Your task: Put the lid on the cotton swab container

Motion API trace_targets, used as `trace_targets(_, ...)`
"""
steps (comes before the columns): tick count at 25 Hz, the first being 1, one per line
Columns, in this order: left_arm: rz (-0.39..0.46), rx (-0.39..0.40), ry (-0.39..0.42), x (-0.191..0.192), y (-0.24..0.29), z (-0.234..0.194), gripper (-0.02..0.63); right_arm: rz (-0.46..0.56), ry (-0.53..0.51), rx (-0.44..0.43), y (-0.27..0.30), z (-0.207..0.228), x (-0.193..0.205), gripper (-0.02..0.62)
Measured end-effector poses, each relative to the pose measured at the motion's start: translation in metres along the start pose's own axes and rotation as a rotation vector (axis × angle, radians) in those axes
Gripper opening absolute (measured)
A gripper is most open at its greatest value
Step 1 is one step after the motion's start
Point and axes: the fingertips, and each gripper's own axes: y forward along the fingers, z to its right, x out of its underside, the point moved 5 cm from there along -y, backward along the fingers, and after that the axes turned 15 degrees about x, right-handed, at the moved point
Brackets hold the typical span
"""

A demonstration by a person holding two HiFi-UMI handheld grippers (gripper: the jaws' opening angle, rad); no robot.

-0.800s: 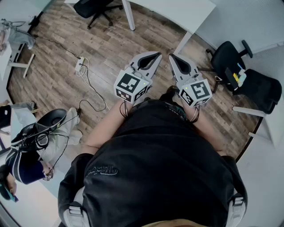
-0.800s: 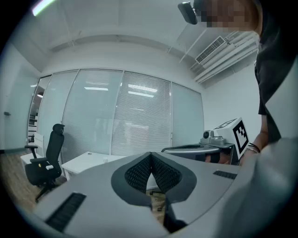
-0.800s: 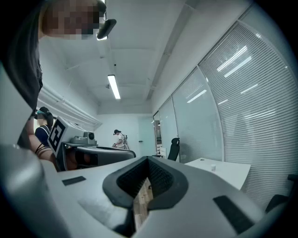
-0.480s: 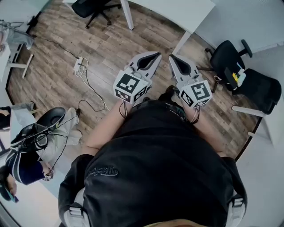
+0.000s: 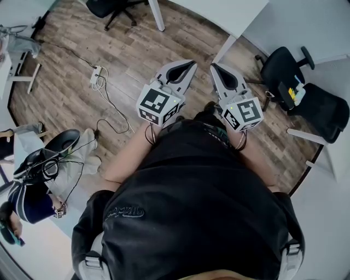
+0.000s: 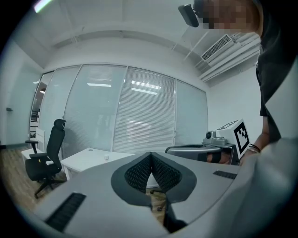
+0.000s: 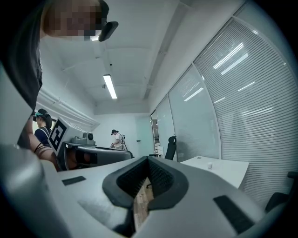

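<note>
Reaching for the lid, nowhere in view, with left claw (image 5: 190, 64) and right claw (image 5: 214, 68) pressed together and empty risks shoving it.

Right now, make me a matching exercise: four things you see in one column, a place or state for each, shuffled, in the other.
1 left gripper
2 power strip
3 desk
4 right chair

a black, far right
b white, top edge
c on the floor, left
d shut, empty

Pairs: 1-d, 2-c, 3-b, 4-a
</note>
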Motion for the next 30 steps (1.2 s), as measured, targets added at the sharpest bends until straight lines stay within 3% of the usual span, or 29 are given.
trace_targets(19, 0.027, -0.006, -0.005, -0.027, 0.187, -0.022, 0.017, 0.024, 0.021, -0.020, 0.018, 0.183, -0.024, 0.023)
trace_targets(30, 0.008, -0.004, -0.047, -0.018, 0.238, -0.032, 0.017, -0.031, 0.054, -0.007, 0.024, 0.235, -0.008, 0.023)
